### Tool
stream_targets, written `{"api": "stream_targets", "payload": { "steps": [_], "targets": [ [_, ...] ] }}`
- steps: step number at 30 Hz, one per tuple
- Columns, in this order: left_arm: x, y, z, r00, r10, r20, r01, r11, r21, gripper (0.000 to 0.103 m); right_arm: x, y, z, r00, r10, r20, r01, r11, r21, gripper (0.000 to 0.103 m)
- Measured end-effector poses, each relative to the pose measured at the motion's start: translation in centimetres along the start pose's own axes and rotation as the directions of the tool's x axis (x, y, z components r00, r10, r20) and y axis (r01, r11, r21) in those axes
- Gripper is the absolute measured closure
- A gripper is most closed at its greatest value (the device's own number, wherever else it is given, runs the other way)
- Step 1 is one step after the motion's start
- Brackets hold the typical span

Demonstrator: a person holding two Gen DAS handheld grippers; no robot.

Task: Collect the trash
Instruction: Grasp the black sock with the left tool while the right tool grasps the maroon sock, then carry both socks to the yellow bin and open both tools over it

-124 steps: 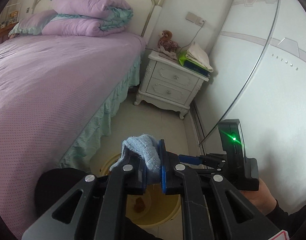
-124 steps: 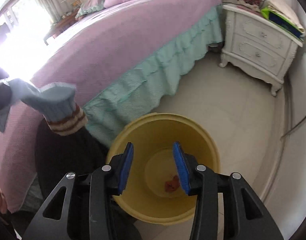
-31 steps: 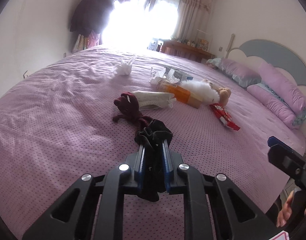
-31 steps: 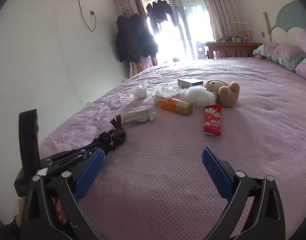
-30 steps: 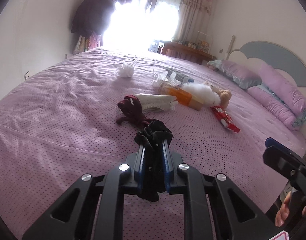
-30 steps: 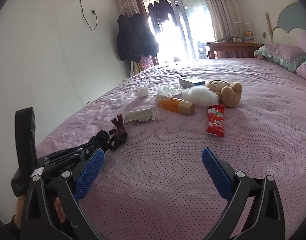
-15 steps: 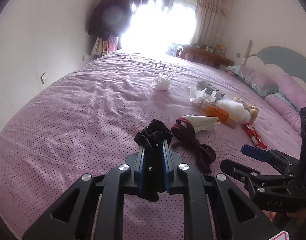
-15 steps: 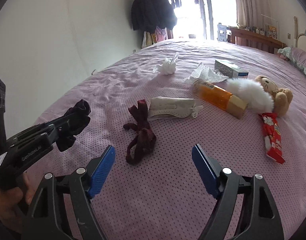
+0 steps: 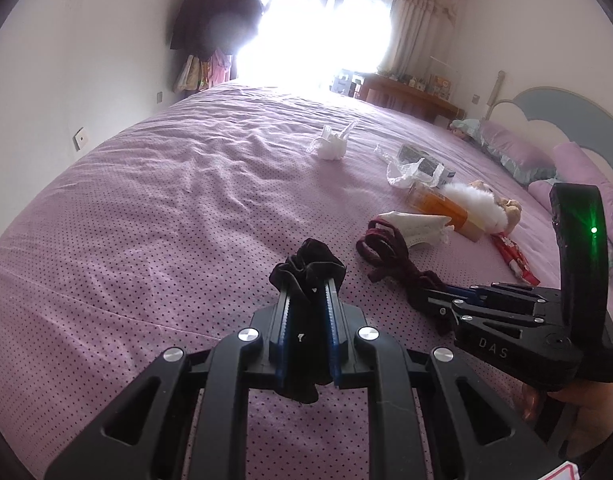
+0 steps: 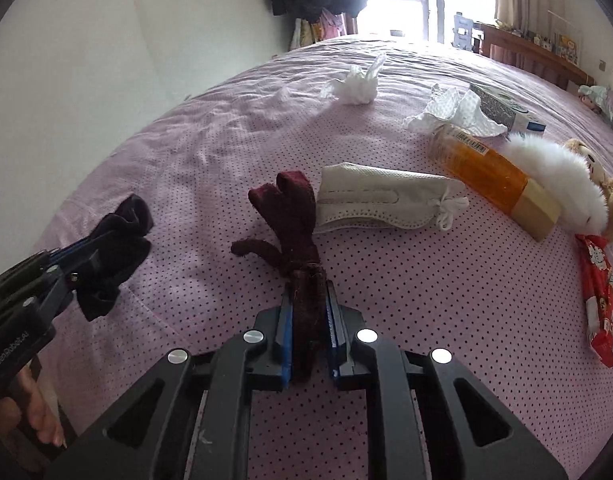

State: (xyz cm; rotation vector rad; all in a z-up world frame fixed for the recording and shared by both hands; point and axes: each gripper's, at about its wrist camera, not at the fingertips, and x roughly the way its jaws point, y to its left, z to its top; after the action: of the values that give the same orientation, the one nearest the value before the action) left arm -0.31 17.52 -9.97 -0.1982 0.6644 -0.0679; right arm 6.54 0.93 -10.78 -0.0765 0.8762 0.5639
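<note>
My left gripper (image 9: 306, 280) is shut on a black sock (image 9: 306, 268) and holds it just above the purple bed; it also shows at the left of the right wrist view (image 10: 106, 236). My right gripper (image 10: 308, 292) is shut on the near end of a dark red sock (image 10: 290, 208) that lies on the bed (image 10: 446, 300); the right gripper also shows in the left wrist view (image 9: 430, 292). A white face mask (image 10: 378, 200) lies just beyond the red sock, touching it.
Farther on the bed lie a crumpled white tissue (image 10: 354, 84), another tissue (image 10: 454, 116) by a small box (image 10: 502, 112), an orange bottle (image 10: 490, 176), a white fluffy toy with a teddy bear (image 10: 558, 188) and a red snack wrapper (image 10: 598, 292). A white wall is at left.
My right gripper has moved down onto the dark red sock and shut on its near end. My left gripper still holds the black sock and has shifted slightly left.
</note>
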Motion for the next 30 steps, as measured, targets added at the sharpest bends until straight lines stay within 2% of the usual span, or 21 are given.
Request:
{"api": "stream_targets", "payload": {
  "steps": [6, 15, 22, 30],
  "targets": [
    [-0.9, -2.3, -0.7, 0.997, -0.078, -0.012, 0.078, 0.997, 0.028, 0.087, -3.8, -1.0, -2.0, 0.994, 0.077, 0.078, -0.078, 0.997, 0.004, 0.089],
    [-1.6, -9.9, -1.6, 0.973, -0.223, -0.057, 0.229, 0.963, 0.141, 0.087, -11.2, -5.8, -6.6, 0.986, 0.008, 0.167, -0.025, 0.994, 0.102, 0.089],
    [-0.8, -17.2, -3.3, 0.93, -0.344, -0.129, 0.365, 0.905, 0.219, 0.087, -16.6, -10.5, -12.5, 0.979, -0.073, 0.188, 0.032, 0.976, 0.214, 0.089],
    [-0.4, -25.6, -5.9, 0.859, -0.461, -0.221, 0.509, 0.808, 0.295, 0.087, -22.2, -14.0, -18.4, 0.959, -0.204, 0.198, 0.13, 0.934, 0.333, 0.089]
  ]
}}
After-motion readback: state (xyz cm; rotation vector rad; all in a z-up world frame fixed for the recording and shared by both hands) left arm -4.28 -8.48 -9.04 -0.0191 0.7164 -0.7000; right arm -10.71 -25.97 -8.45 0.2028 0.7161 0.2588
